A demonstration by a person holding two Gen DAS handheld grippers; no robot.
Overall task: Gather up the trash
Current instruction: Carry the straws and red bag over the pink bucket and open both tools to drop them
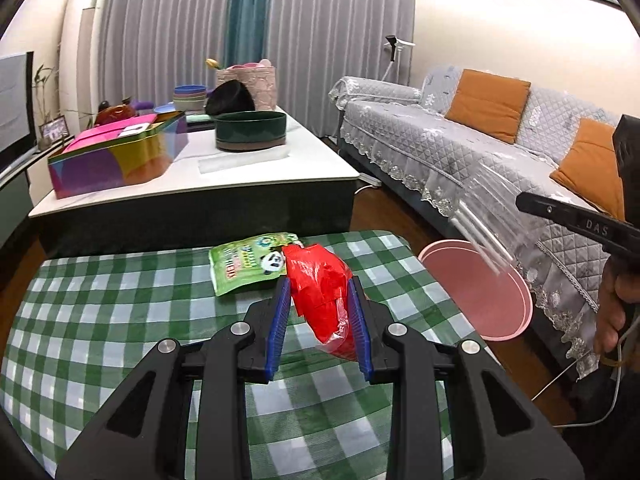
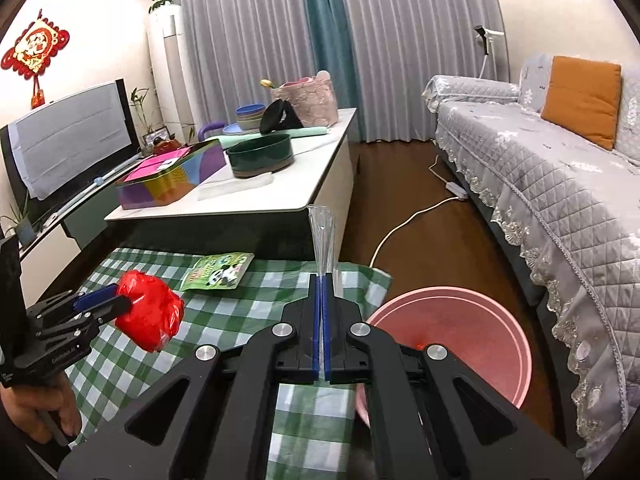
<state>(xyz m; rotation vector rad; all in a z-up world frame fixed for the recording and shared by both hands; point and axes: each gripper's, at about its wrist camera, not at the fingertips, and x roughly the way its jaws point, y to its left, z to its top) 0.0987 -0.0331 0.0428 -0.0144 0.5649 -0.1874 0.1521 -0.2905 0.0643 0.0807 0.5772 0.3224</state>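
Left wrist view: the left gripper (image 1: 320, 320) has its fingers clamped on a red bag (image 1: 324, 296) above the tabletop (image 1: 100, 300); the pink basin (image 1: 480, 292) lies right, nearer the right gripper (image 2: 322, 320), clamped on a clear wrapper (image 2: 322, 236)

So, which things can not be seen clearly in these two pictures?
- Pink basin: near rim hidden by the right gripper, right wrist view; contents unclear.
- Clear wrapper: blurred, left wrist view; a thin edge only in the other view.
- Green packet: print too small; corner behind the red bag, left wrist view.
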